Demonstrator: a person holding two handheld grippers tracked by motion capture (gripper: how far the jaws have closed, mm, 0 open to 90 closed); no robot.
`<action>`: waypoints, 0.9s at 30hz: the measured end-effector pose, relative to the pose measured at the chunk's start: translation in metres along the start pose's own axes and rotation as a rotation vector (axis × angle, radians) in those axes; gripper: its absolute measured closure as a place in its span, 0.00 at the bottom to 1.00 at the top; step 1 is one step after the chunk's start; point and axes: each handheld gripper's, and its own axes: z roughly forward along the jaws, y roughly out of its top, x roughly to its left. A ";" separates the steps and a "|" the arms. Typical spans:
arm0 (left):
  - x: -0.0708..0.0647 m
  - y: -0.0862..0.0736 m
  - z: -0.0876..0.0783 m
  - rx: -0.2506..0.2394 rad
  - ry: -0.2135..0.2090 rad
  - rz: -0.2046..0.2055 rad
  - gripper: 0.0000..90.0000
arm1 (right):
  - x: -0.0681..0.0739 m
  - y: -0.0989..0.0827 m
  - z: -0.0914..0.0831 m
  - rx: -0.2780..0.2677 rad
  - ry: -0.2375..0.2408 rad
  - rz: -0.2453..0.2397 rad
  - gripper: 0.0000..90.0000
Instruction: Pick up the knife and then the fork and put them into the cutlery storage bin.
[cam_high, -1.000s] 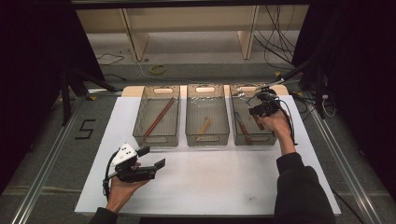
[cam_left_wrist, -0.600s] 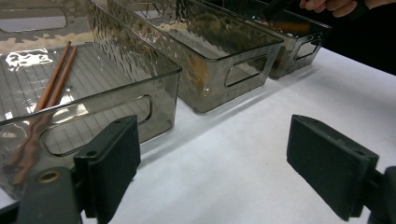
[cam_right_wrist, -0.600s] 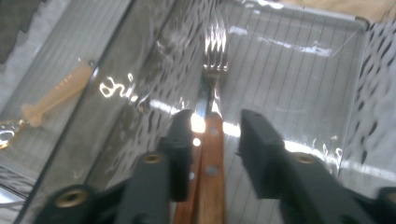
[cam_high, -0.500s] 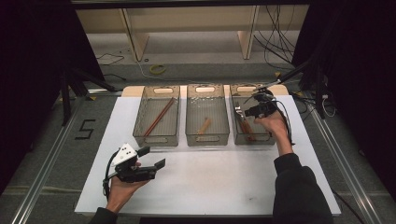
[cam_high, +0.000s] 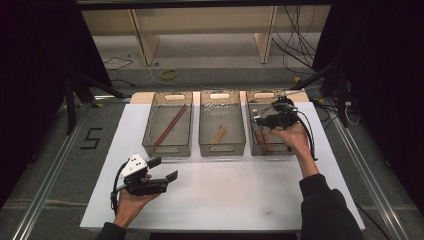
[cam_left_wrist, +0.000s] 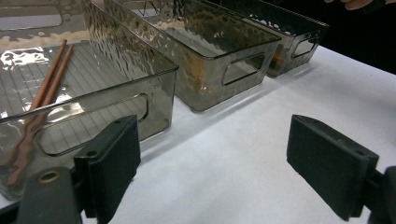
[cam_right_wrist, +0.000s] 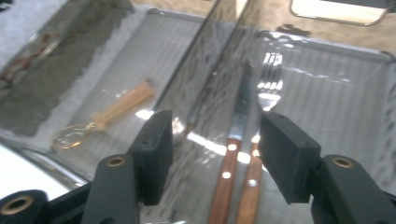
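Note:
Three clear grey bins stand in a row at the back of the white table. The left bin (cam_high: 167, 150) holds brown chopsticks (cam_high: 171, 125) (cam_left_wrist: 44, 93). A small wooden-handled utensil (cam_high: 218, 134) (cam_right_wrist: 116, 109) lies in the middle bin (cam_high: 222, 148). A knife (cam_right_wrist: 238, 126) and a fork (cam_right_wrist: 268, 88), both wooden-handled, lie in the right bin (cam_high: 270, 150). My right gripper (cam_high: 257, 121) (cam_right_wrist: 215, 149) hovers over the right bin. Its jaws have just been opening, and nothing is pressed between them. My left gripper (cam_high: 164, 168) (cam_left_wrist: 233, 172) rests low over the front left of the table, open and empty.
White paper (cam_high: 240, 195) covers the table in front of the bins. Wooden shelving legs and loose cables (cam_high: 295, 45) lie on the floor beyond the table. Metal rails (cam_high: 45, 180) run along both sides.
My right hand has shifted a little to the left and toward me over the right bin. The left hand has stayed where it was.

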 end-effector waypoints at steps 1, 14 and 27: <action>0.000 0.000 0.000 -0.002 -0.001 0.001 0.19 | 0.001 -0.002 0.000 -0.008 0.012 0.004 0.49; 0.000 0.000 0.000 -0.001 -0.004 -0.003 0.19 | 0.017 -0.015 -0.008 -0.064 0.051 -0.014 0.42; 0.000 0.000 0.001 0.003 -0.011 -0.005 0.19 | 0.036 -0.028 -0.017 -0.113 0.087 -0.051 0.36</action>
